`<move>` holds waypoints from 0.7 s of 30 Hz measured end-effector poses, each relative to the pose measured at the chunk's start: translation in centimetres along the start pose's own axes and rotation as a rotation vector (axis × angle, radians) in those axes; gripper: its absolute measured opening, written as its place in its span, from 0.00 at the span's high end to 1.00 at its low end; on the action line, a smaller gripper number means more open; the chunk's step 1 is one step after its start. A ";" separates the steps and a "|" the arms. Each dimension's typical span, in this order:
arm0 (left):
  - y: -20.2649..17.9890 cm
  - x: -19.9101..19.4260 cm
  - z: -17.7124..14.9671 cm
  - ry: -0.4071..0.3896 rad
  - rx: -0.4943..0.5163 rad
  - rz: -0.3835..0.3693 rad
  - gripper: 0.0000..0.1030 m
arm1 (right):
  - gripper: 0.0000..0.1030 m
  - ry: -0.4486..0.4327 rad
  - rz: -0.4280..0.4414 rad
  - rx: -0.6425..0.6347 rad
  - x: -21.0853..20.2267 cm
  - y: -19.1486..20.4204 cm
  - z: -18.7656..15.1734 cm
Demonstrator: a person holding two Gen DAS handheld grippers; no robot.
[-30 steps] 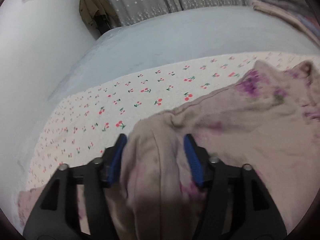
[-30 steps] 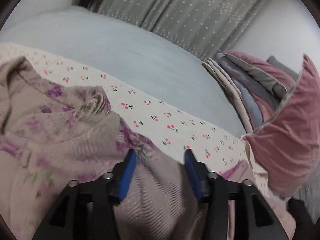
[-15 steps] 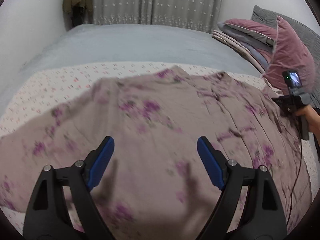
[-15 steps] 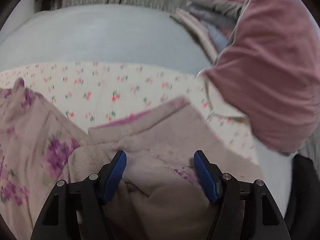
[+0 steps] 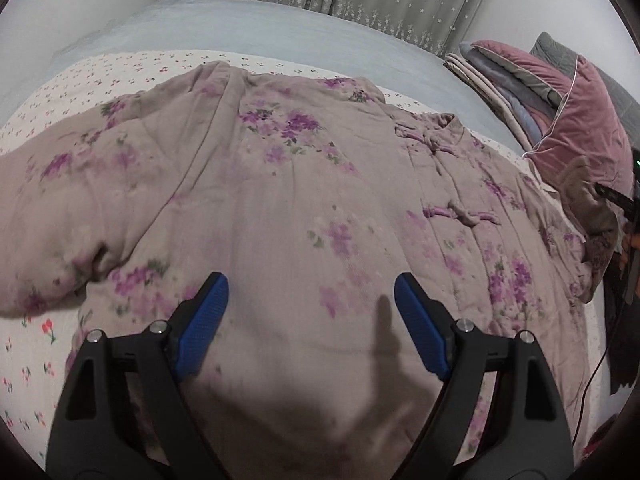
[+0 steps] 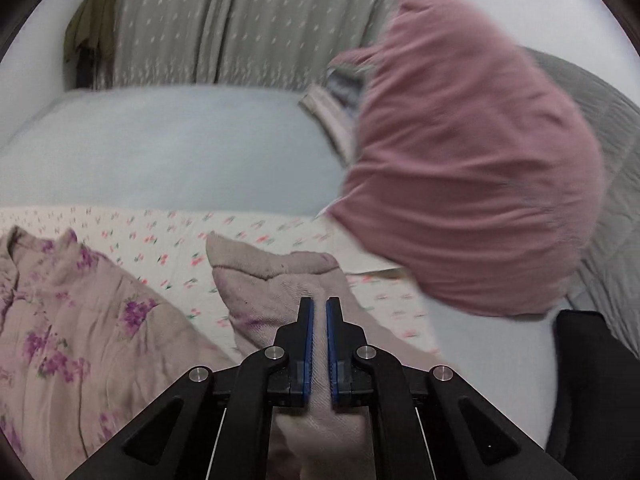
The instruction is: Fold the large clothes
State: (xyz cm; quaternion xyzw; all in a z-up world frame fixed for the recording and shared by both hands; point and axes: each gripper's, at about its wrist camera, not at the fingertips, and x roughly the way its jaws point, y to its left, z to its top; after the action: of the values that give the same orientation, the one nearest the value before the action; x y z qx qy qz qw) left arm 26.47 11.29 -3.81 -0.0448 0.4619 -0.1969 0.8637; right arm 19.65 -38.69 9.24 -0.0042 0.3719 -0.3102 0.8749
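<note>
The jacket (image 5: 304,200) lies spread on the bed (image 5: 280,28). Left gripper (image 5: 311,312): jaws wide apart above the jacket, gripping nothing. Right gripper (image 6: 319,312): jaws just closed, pinching 1 sleeve (image 6: 276,280) beside the pillow (image 6: 472,184).

Both tools share one build. The left gripper (image 5: 311,312) has matte black angular arms with triangular cut-outs, silver round screw heads at the pivots, and ribbed blue pads (image 5: 202,322) lining the jaws. The right gripper (image 6: 318,320) matches it, with smooth blue pad edges and thin pale lines along its black frame.
</note>
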 end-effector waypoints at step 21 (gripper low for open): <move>-0.9 -11.1 -7.6 -0.012 0.163 0.105 0.17 | 0.42 0.052 0.047 0.508 -14.3 -24.9 -23.0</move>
State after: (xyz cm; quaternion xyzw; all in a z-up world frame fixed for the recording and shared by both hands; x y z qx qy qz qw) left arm 14.50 15.51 0.70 0.0485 0.4411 -0.1881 0.8762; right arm -16.44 -45.86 7.79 0.2324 0.3042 -0.3731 0.8451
